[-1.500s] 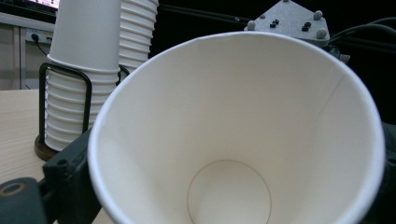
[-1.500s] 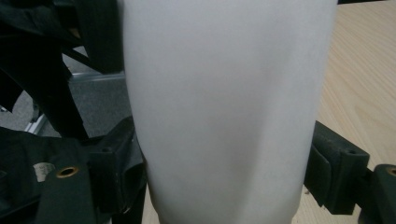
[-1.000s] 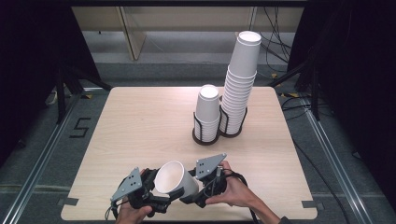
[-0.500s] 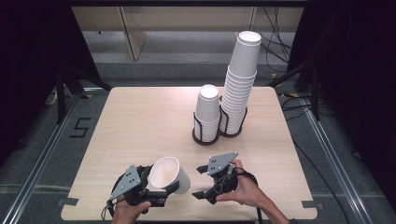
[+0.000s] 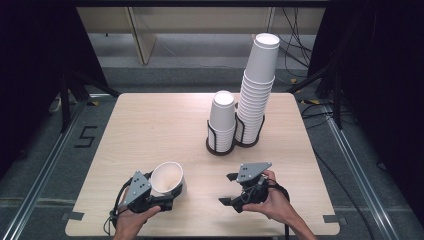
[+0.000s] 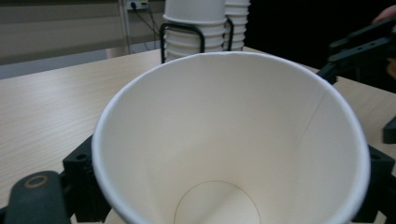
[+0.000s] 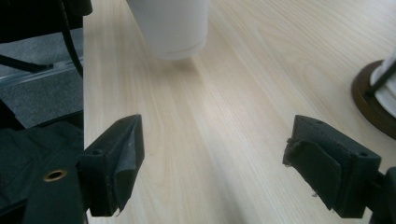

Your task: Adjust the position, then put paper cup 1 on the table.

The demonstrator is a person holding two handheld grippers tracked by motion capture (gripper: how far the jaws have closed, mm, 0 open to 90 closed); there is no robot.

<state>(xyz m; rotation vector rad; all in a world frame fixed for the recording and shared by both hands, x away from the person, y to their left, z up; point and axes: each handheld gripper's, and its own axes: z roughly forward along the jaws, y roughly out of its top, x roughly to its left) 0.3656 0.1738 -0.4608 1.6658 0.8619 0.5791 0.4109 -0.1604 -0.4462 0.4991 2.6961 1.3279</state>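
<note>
Pale wooden table (image 5: 150,125): left gripper (image 5: 160,202) pinches one white paper cup (image 5: 167,179), separated; right gripper (image 5: 231,189) spread, empty. Racking in black wire holder (image 5: 220,145) remains.

Cup (image 5: 168,178) left of right tool (image 5: 229,189), cup stacks (image 5: 243,115) behind.

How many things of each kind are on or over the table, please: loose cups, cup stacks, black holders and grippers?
Loose paper cup: 1
Cup stacks, short stack and tall stack: 2
Black wire holders, left holder and right holder: 2
Grippers, left gripper and right gripper: 2
Total: 7
</note>
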